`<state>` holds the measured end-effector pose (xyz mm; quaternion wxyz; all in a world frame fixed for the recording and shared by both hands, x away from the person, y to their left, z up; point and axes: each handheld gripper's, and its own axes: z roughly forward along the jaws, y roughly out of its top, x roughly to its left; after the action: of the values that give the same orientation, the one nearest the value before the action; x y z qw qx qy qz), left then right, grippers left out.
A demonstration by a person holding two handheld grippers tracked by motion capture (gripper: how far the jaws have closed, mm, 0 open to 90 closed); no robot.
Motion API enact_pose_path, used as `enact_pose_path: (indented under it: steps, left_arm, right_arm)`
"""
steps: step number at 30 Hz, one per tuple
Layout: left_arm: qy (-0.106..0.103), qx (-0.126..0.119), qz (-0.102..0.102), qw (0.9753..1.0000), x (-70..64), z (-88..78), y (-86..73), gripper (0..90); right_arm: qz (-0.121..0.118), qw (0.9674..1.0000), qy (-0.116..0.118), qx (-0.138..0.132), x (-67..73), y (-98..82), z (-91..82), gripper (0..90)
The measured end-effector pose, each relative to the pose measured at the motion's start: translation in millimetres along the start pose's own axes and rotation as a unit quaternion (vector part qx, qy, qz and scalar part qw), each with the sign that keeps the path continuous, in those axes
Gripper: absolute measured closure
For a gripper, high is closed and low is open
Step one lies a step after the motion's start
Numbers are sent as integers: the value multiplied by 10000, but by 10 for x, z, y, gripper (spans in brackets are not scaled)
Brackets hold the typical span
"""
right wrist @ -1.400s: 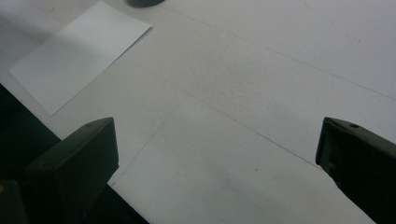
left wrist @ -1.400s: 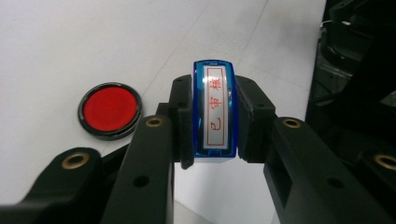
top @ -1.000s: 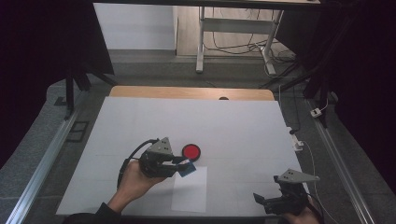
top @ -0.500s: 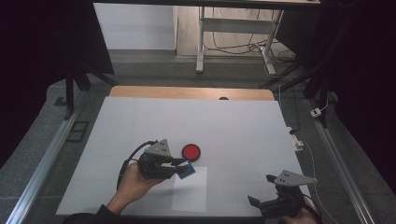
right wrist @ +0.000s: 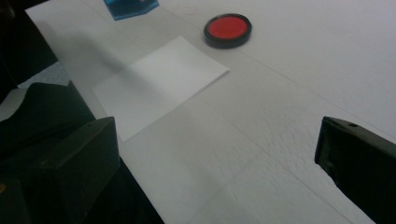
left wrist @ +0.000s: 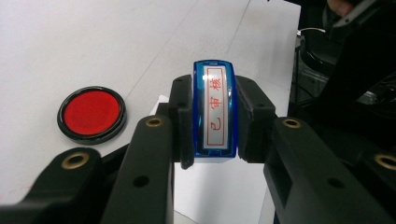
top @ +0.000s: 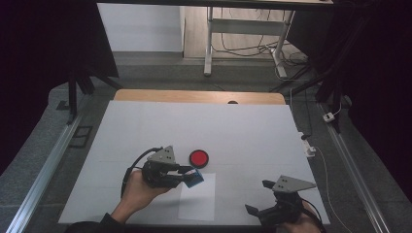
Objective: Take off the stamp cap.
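White covering spreads over the whole table (top: pixel 145 126), with dark floor and a metal frame beyond its far edge. Take the small white sheet of paper (top: pixel 198 195) near the person's side as the landmark. Just beyond its far left corner, the left gripper (top: pixel 192 177) pinches a blue plastic rectangular stamp (left wrist: pixel 215 112) by its two long sides. In the left gripper view the black jaws press flat against the blue casing, leaving the label with red characters facing the camera. Held that way, the printing face probably points away from the hand, ready to be brought down on the sheet. A round black ink pad with a red centre (top: pixel 198 158) lies beyond the paper, just past the stamp, likely kept close so inking takes only a short move.

To the right of the paper, well apart from it, the right gripper (top: pixel 260 200) sits near the table's near edge with its jaws spread wide and nothing between them. It may be coming to steady the sheet. The covering around the paper is bare on every side, giving both hands free room. The near edge is the only tight boundary.
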<state>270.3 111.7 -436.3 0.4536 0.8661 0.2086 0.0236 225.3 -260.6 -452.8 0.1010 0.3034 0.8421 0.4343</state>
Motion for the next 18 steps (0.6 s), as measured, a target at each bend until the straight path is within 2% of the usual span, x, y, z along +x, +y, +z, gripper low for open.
enact_pose_path:
  steps: [3, 5, 7, 14, 18]
  left_arm:
    - [-25, -14, -19, 10000, 4, -1, -1, 710]
    - [-90, -43, -20, 9999, 7, -3, 2, 710]
    - [-115, -42, -21, 9999, 8, -3, 3, 709]
    - [-183, -50, 34, 9998, 11, -11, 13, 710]
    - [-210, -93, 92, 9997, 6, -34, 23, 710]
  right_arm:
    - [-116, 9999, 66, 7, 25, 20, 41, 3]
    - [-281, 9995, 142, 2, 50, 47, 100, 3]
    - [-278, 9993, 236, -7, 59, 63, 136, 3]
    - [-364, 9988, 316, -32, 85, 112, 237, 3]
    - [-315, 9980, 541, -37, 101, 171, 345, 3]
